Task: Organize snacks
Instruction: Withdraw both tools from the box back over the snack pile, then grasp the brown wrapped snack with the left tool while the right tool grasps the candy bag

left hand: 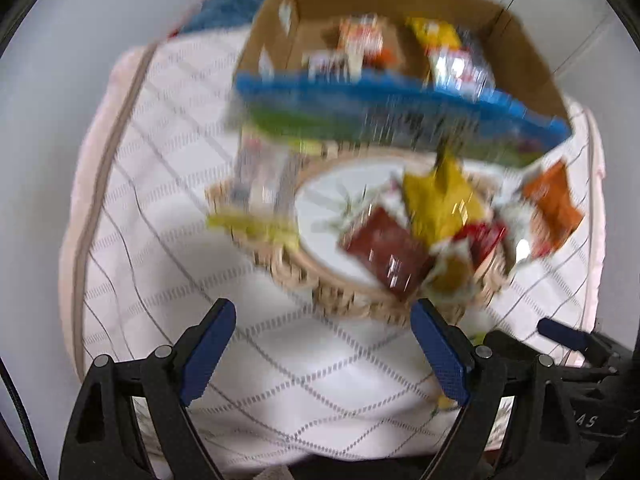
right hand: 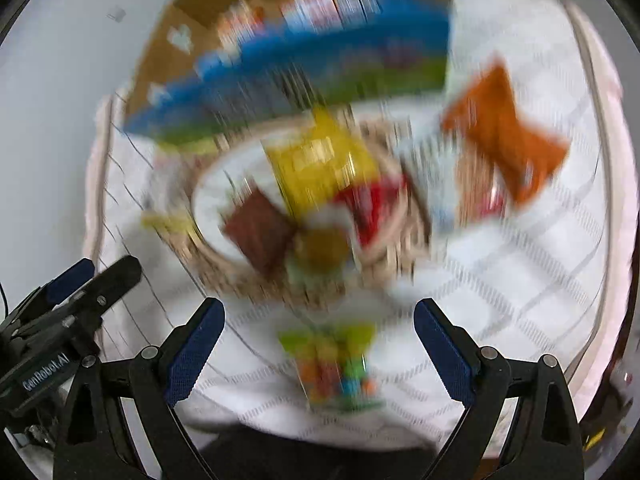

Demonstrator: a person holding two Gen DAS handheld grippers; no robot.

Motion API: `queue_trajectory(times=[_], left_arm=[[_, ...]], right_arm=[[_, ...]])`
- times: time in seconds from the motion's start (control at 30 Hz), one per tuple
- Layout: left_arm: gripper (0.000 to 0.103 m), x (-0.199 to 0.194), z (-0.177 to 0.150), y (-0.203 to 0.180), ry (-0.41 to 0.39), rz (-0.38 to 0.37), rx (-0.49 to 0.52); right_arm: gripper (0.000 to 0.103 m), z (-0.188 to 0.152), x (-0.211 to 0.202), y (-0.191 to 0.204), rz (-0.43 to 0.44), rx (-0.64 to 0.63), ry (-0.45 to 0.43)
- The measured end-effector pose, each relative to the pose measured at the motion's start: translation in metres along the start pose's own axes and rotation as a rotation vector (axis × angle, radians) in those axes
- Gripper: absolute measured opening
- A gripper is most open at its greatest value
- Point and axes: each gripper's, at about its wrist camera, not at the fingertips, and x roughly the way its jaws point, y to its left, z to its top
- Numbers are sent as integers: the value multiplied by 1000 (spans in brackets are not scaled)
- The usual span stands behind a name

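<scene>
Both views are blurred by motion. A round wicker tray [left hand: 320,296] [right hand: 224,276] holds several snack packets: a yellow one [left hand: 440,200] [right hand: 320,164], a dark red one [left hand: 384,248] [right hand: 260,232] and a red one [right hand: 372,204]. An orange packet [left hand: 552,204] [right hand: 504,132] lies to its right. A cardboard box [left hand: 520,52] [right hand: 160,52] with a blue-green front stands behind and holds more snacks. A green candy bag [right hand: 336,364] lies between my right gripper's open fingers. My left gripper [left hand: 324,344] is open and empty above the cloth. My right gripper [right hand: 320,344] is open.
Everything sits on a white quilted cloth [left hand: 160,208] [right hand: 520,264] with a pink edge. A clear packet with a yellow strip [left hand: 256,192] leans on the tray's left rim. A blue towel [left hand: 232,0] lies behind the box. The other gripper shows at the frame edges [left hand: 568,336] [right hand: 72,292].
</scene>
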Motion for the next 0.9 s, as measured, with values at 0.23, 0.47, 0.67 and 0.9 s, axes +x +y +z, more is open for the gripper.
queue_trajectory(times=[0.23, 0.47, 0.67, 0.9], left_arm=[[89, 41, -10, 0, 95, 15, -40], [89, 68, 16, -4, 197, -124, -148], [89, 107, 52, -14, 304, -228, -266], [89, 144, 81, -34, 331, -114, -245]], right_arm=[[97, -31, 53, -20, 15, 91, 116], [68, -40, 62, -28, -14, 102, 60], [67, -24, 40, -62, -38, 191, -7], [67, 1, 30, -87, -92, 234, -36]])
